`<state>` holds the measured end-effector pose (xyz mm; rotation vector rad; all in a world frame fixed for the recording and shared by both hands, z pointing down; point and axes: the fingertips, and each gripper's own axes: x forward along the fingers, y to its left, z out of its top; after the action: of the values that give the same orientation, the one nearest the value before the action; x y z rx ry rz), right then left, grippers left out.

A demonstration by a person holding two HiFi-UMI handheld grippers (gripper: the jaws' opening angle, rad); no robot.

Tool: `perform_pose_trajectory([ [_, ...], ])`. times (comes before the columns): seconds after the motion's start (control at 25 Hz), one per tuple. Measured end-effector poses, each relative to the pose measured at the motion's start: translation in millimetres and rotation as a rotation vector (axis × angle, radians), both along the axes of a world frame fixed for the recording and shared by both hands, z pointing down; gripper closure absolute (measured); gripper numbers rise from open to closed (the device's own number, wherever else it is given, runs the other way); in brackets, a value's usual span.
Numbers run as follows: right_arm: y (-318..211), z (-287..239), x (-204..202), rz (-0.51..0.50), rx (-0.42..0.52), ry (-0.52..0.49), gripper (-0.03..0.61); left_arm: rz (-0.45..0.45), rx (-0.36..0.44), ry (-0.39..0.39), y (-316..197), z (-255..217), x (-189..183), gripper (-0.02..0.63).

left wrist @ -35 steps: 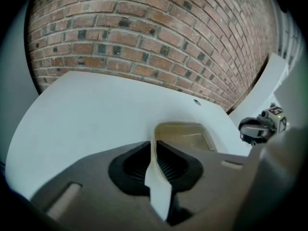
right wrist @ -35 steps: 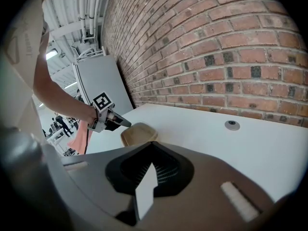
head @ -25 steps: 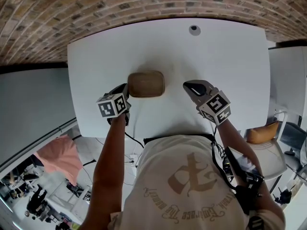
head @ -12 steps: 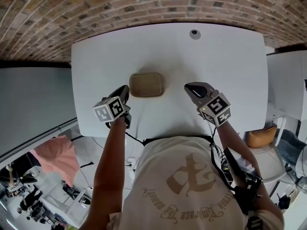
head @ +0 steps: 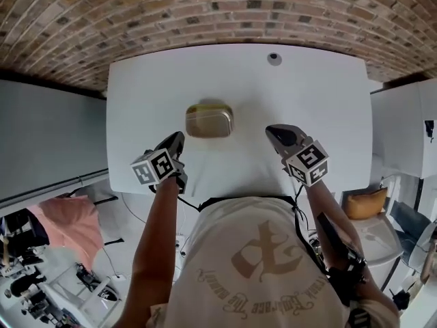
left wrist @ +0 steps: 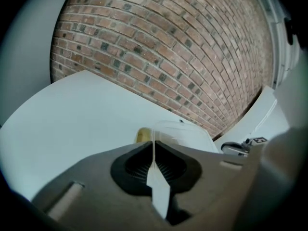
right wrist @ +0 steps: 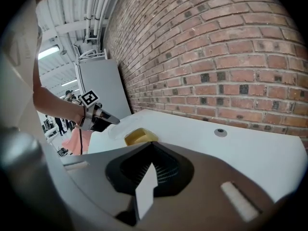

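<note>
A tan shallow container sits mid-table on the white table. Its clear lid is tilted up off the yellowish base. My left gripper is at the container's near-left corner, shut on the lid's edge; in the left gripper view its tips meet on the thin clear rim. My right gripper hovers to the right of the container, apart from it, shut with nothing in it. The right gripper view shows the left gripper and the base.
A brick wall runs along the table's far edge. A round cable grommet is set in the far table top. A grey partition stands left, a white cabinet right. Pink cloth lies below left.
The lid, flat on the container before, now stands lifted and tilted in the left gripper, baring the yellowish base. The left gripper has drawn slightly toward the near edge. The right gripper barely moved.
</note>
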<state>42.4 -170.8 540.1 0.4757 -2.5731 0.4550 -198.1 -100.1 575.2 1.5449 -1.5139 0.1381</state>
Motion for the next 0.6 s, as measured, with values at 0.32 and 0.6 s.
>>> perform_pose_trajectory([
  [0.32,25,-12,15,-0.022,0.043,0.006,0.571,-0.035,0.024,0.023,36,-9,11,0.595],
  [0.6,42,-19,22,-0.006,0.045,-0.008,0.571,-0.050,0.037,0.030,66,-17,12,0.595],
])
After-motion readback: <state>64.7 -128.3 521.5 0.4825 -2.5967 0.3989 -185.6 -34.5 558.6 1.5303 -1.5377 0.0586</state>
